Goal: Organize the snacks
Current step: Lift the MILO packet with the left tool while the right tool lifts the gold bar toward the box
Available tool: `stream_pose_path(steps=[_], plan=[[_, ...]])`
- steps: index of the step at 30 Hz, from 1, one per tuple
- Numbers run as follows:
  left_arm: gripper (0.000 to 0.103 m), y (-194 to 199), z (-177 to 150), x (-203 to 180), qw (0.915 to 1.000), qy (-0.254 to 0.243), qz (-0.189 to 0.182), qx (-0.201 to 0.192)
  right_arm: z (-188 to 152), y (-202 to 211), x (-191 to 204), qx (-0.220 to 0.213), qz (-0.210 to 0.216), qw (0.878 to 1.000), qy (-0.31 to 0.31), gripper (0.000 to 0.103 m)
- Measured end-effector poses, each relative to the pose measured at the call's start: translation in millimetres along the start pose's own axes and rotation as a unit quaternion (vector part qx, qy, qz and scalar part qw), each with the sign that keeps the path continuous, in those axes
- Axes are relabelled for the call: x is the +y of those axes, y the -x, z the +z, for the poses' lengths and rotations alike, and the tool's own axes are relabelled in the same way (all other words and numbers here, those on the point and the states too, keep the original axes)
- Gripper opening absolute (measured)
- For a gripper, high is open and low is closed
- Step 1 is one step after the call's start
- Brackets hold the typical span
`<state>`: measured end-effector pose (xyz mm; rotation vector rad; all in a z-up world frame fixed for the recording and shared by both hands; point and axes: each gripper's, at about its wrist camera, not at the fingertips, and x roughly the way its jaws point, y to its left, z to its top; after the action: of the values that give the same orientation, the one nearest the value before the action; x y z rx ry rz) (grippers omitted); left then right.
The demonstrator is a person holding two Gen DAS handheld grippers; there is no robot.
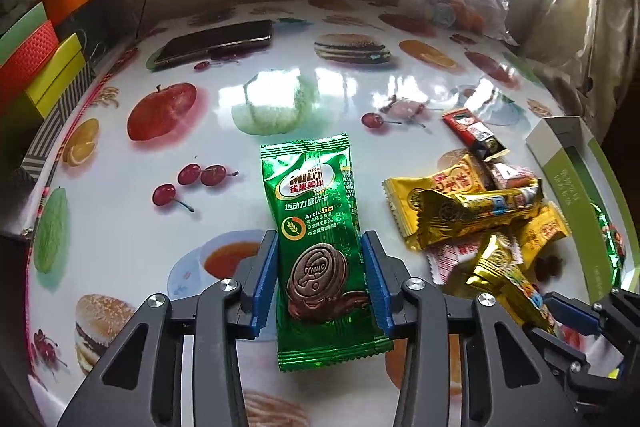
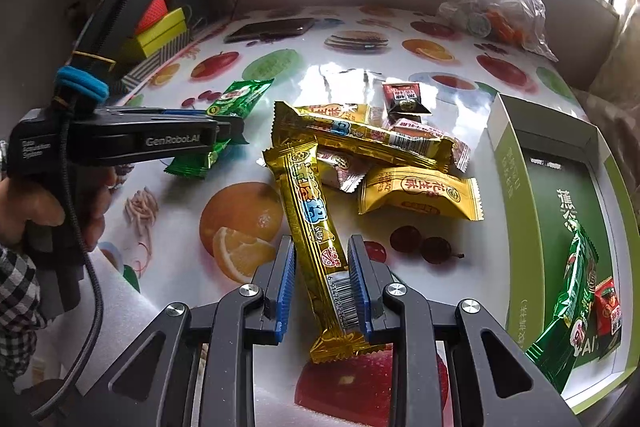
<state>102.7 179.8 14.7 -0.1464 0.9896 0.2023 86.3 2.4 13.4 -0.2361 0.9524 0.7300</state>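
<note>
My left gripper (image 1: 320, 263) clamps the slippery, crinkly green foil biscuit packet (image 1: 320, 211) midway; right gripper (image 2: 320, 279) pinches the light gold foil bar (image 2: 312, 227) near its end.

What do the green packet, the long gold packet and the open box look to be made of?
Green packet: shiny plastic foil, seemingly; it glares and has crimped ends. Long gold packet: metallic-looking film with creases. Box: likely matte printed cardboard, with flat folded walls.

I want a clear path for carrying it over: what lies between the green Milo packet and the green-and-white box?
The pile of gold snack packets lies between the green Milo packet and the box, seen in both wrist views.
</note>
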Motion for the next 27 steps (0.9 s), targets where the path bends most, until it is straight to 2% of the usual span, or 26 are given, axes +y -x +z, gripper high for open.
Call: stream_pose_path(steps=[12,27], plan=[[0.042,41,-1,-11,0.9989,-0.013,-0.025,-0.036,6,23,8,-0.027,-0.001,1.0,-0.005,0.023],[0.042,55,-11,-28,0.9982,-0.024,-0.039,-0.039,-8,39,2,-0.035,-0.008,0.999,-0.02,0.022]])
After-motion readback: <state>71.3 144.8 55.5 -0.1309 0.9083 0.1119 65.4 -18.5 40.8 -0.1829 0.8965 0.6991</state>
